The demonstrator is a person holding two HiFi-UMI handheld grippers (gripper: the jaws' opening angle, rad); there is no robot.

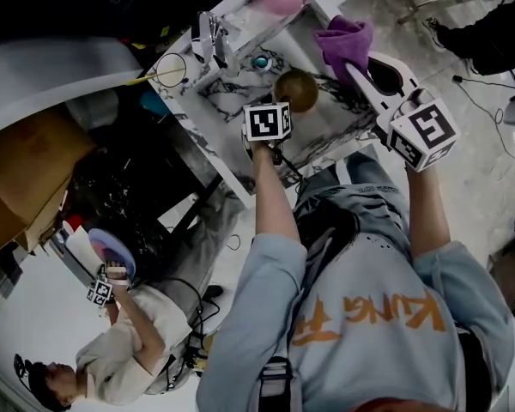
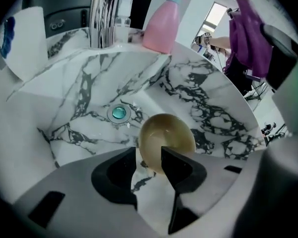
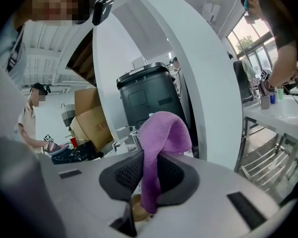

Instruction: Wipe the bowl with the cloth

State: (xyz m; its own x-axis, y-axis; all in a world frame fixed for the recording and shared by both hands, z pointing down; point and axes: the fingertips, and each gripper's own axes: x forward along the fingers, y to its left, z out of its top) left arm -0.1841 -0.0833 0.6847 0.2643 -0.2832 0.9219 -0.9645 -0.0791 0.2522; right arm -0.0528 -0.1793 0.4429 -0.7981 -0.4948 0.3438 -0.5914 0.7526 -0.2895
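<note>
Bowl (image 2: 166,135), one, round, smooth and yellow-brown, sits in the white, black-veined marble basin (image 2: 89,98) of the counter, just beside the single teal drain (image 2: 119,112). One pink plastic spray bottle (image 2: 161,26) and one chrome tap (image 2: 103,14) stand at the counter's far edge. Left claw (image 2: 149,152) hangs open over the bowl's near side, gripping nothing. Right claw (image 3: 150,175) pinches one soft purple cloth (image 3: 164,128) near the counter's right edge.

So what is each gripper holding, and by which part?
Right gripper pinches the cloth partway along, one end hanging below the jaws, the rest bunched above. Left gripper holds nothing: jaws apart, bowl just ahead of them.
</note>
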